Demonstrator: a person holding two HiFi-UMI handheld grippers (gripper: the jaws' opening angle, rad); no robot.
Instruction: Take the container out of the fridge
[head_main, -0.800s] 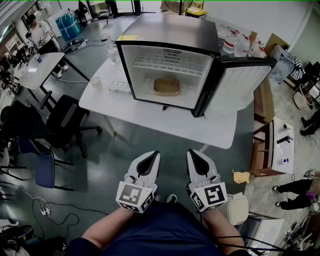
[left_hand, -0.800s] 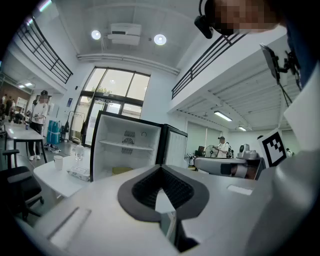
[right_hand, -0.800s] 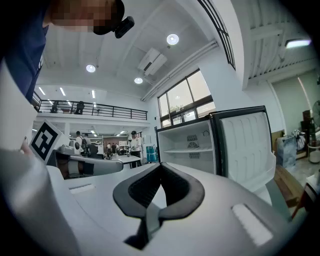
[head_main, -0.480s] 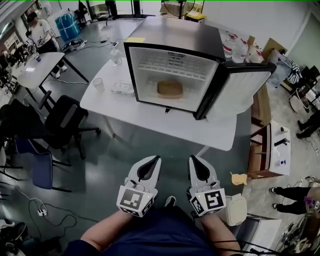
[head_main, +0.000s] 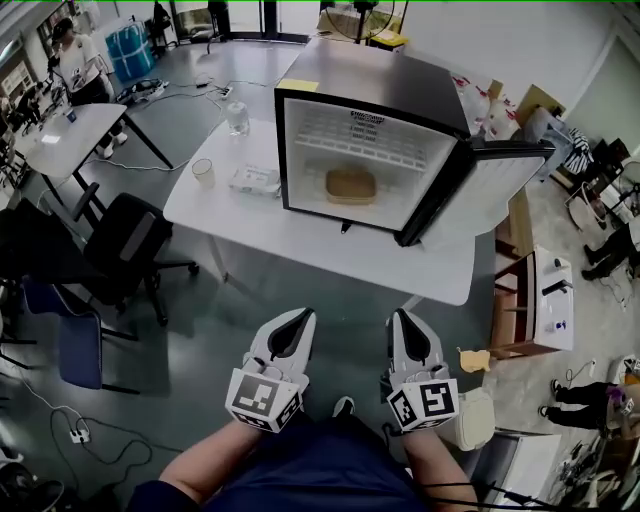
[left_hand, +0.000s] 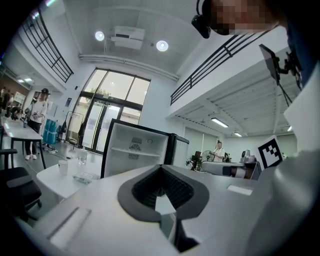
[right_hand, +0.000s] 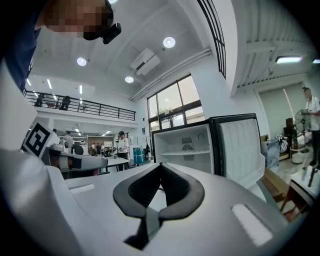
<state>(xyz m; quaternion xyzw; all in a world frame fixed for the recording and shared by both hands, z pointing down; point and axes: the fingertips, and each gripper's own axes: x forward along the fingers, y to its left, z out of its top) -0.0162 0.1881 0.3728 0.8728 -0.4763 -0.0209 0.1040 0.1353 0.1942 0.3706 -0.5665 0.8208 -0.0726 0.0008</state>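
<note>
— Well, start at the tips: are those jaws doing anything?

— No. The left gripper (head_main: 301, 318) has its jaws pressed together with nothing between them, and so does the right gripper (head_main: 401, 318). Both are held low and side by side, close to the person's body, pointing toward the fridge (head_main: 372, 88).

— So where's the container (head_main: 350, 185)?

— On the fridge floor, under the shelf (head_main: 365, 138), roughly central. The door (head_main: 482, 190) stands swung open to the right. The container is well apart from both grippers, with the front edge of the table (head_main: 300, 243) and a stretch of floor between.

— Which step is this, then?

— The approach, I'd say. Nothing is grasped and the door is already out of the way. Next, I reckon, the person has to step closer, part one gripper's jaws and reach in under the shelf for the container's rim.

— Do the gripper views add anything?

— Some. Only the head view shows the container. In both gripper views the gripper's own body covers the bottom of the compartment, so just the shelf and back wall appear. The left gripper view catches the cup (left_hand: 62, 166) and the glass (left_hand: 81, 157) on the table from the side. The right gripper view shows the door's white inner lining and a person (right_hand: 122, 145) standing far off.
</note>
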